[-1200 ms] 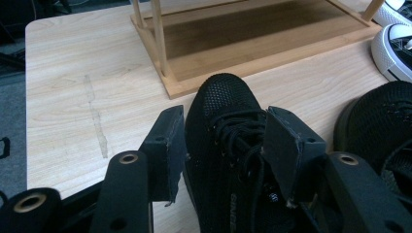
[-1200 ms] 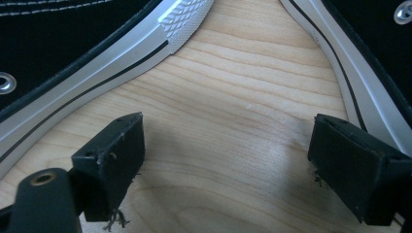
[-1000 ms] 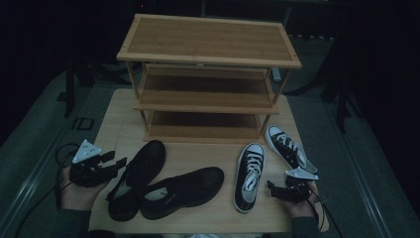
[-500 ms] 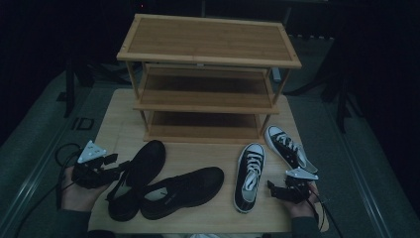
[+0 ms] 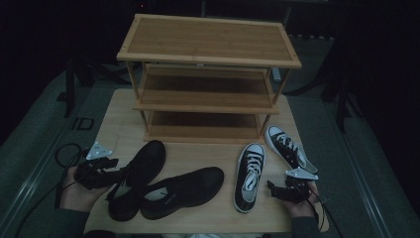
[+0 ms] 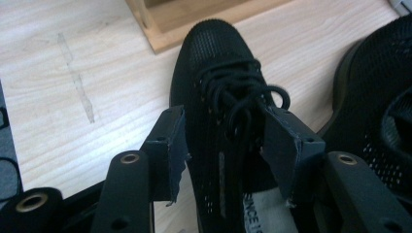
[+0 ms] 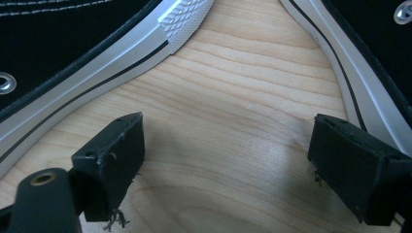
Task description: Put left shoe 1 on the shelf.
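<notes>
Now left tongs (image 6: 224,145) straddle the black shoe (image 6: 221,87).

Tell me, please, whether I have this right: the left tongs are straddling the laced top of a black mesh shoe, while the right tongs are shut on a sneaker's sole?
Not quite. The right tongs are open over bare table between two sneakers, as the right gripper view shows. The left tongs do straddle the black mesh shoe.
</notes>
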Available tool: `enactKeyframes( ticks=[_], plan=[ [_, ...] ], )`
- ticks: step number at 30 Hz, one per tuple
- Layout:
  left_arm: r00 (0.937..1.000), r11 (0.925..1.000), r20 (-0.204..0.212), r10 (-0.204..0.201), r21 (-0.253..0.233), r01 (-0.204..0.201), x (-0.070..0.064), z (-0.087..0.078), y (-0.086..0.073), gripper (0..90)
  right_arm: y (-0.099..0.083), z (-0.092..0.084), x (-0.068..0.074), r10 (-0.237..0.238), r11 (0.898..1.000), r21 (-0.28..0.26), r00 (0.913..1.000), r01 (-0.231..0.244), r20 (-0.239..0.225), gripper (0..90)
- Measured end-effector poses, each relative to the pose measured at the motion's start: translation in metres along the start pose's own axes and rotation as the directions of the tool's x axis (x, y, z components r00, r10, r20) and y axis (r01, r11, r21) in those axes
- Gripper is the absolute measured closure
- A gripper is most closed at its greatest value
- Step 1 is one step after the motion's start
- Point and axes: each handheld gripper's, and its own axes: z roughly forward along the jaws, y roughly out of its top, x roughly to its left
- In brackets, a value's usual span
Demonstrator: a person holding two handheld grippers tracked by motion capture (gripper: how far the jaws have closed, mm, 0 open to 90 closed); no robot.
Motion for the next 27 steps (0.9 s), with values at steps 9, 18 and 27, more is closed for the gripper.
enactKeyframes(
  ticks=[9, 18, 27],
  plan=[
    [0.9999, 0.9944, 0.015, -0.008, 0.105, 0.006, 0.001, 0.008, -0.002, 54.4, 0.0, 0.0, 0.0, 0.0, 1.0, 0.0, 1.0, 0.0, 0.0, 13.2],
    [0.9985, 0.9822, 0.03, -0.045, 0.184, 0.039, 0.0, 0.033, -0.002, 61.0, 0.0, 0.0, 0.0, 0.0, 1.0, 0.0, 1.0, 0.0, 0.0, 13.2],
    [0.9983, 0.9744, -0.024, -0.052, 0.218, 0.056, -0.002, 0.051, 0.0, 72.8, 0.0, 0.0, 0.0, 0.0, 1.0, 0.0, 1.0, 0.0, 0.0, 13.2]
  ],
)
